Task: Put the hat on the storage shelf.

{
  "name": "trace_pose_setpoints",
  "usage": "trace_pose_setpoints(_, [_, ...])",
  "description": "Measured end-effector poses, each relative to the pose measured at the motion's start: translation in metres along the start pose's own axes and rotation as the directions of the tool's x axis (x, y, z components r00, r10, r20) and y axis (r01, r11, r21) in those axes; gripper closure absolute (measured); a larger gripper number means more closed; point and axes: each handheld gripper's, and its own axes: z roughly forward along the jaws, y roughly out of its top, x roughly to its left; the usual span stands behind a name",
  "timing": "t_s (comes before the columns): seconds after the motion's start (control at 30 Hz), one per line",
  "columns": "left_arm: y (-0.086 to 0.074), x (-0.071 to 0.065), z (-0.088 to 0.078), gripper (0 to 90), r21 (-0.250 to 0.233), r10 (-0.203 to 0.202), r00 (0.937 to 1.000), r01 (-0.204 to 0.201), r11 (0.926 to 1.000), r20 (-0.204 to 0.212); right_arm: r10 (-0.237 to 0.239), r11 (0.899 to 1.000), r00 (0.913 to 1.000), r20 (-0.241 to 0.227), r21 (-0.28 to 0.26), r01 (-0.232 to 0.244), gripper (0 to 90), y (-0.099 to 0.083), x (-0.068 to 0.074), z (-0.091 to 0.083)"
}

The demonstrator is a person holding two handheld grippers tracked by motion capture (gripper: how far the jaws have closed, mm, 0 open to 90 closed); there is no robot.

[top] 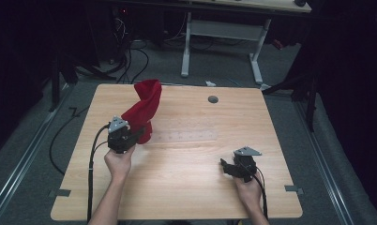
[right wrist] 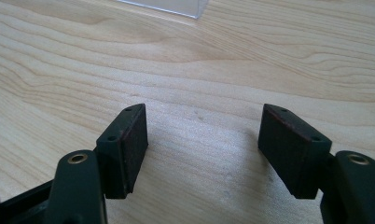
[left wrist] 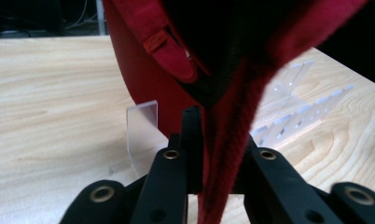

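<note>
Beside the clear plastic strip (top: 186,137), the left claw (top: 130,136) pinched a red cloth (top: 144,105), lifting it upright. Right of the strip, the right claw (top: 227,167) hovered agape, likely waiting.

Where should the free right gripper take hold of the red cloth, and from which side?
Judging by its pose, take the free top end of the red cloth, coming from the right. The left gripper already pinches its lower edge, so the cloth stands up in a twisted column; the right gripper is open, with bare table between.
</note>
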Motion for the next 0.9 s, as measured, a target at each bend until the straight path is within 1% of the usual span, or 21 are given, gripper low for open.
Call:
trace_pose_setpoints(0.07, [-0.001,0.001,-0.001,76.9,0.005,0.004,1.0,-0.004,1.0,-0.007,0.0,1.0,1.0,-0.001,0.001,0.0,32.5,0.0,0.0,0.0])
trace_pose_setpoints(0.13, [-0.001,0.002,-0.002,72.4,0.006,0.003,0.9997,-0.003,1.0,-0.023,0.0,1.0,1.0,-0.001,0.001,0.0,32.4,0.0,0.0,0.0])
trace_pose_setpoints(0.2, [-0.001,0.004,-0.003,65.5,0.005,-0.008,0.9991,0.008,0.9999,-0.041,0.0,1.0,1.0,-0.001,0.001,0.0,32.3,0.0,0.0,0.0])
trace_pose_setpoints(0.3, [-0.001,0.007,-0.008,54.6,-0.007,-0.023,0.9986,0.022,0.9997,-0.048,-0.001,1.0,1.0,-0.002,0.001,0.001,32.2,0.0,0.0,0.0])
trace_pose_setpoints(0.37, [-0.001,0.008,-0.011,48.2,0.0,-0.019,0.9982,0.019,0.9998,-0.057,-0.001,1.0,1.0,-0.002,0.001,0.001,32.1,0.0,0.0,0.0])
trace_pose_setpoints(0.4, [-0.001,0.008,-0.012,45.6,0.002,-0.008,0.9982,0.008,1.0,-0.06,-0.001,1.0,1.0,-0.002,0.0,0.001,32.1,0.0,0.0,0.0])
trace_pose_setpoints(0.47, [-0.001,0.006,-0.014,43.3,0.001,0.014,0.9979,-0.014,0.9999,-0.063,-0.001,1.0,1.0,-0.003,0.001,0.001,32.0,0.0,0.0,0.0])
trace_pose_setpoints(0.57, [-0.001,0.004,-0.018,40.2,0.01,0.027,0.9979,-0.027,0.9996,-0.059,-0.002,1.0,1.0,-0.003,0.001,0.002,31.9,0.0,0.0,0.0])
trace_pose_setpoints(0.67, [-0.003,0.004,-0.02,38.0,0.024,0.042,0.9969,-0.041,0.9989,-0.066,-0.002,1.0,1.0,-0.003,0.001,0.002,31.8,0.0,0.0,0.0])
trace_pose_setpoints(0.83, [-0.004,0.006,-0.024,36.8,0.018,0.022,0.9971,-0.02,0.9996,-0.073,-0.002,1.0,1.0,-0.004,0.001,0.002,31.8,0.0,0.0,0.0])
trace_pose_setpoints(0.9, [-0.004,0.006,-0.027,36.4,0.015,0.023,0.9969,-0.022,0.9997,-0.075,-0.002,1.0,1.0,-0.004,0.001,0.002,31.8,0.0,0.0,0.0])
